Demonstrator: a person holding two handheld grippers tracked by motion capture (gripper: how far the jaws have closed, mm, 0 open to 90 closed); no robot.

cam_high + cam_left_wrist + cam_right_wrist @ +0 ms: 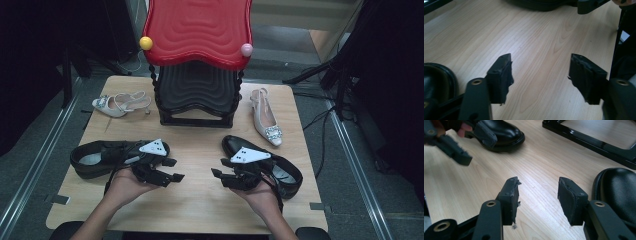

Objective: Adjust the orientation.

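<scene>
High view: two black leather shoes lie on the counter (200, 200), the left black shoe (95, 157) beside the left gripper (170, 170), the right black shoe (285, 172) under the right gripper (222, 167). Both grippers' fingers stand released, nothing between them. Each shoe looks fairly heavy, stiff-soled and glossy, likely slippery; the collar rim or heel seems the surest hold. No writing is readable.

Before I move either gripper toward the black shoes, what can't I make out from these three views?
- Left black shoe: its toe end hidden behind the left gripper in the high view; cut off by the edge in the left gripper view.
- Right black shoe: middle covered by the right gripper and hand.
- Rack: lower shelves shadowed under the red top.
</scene>
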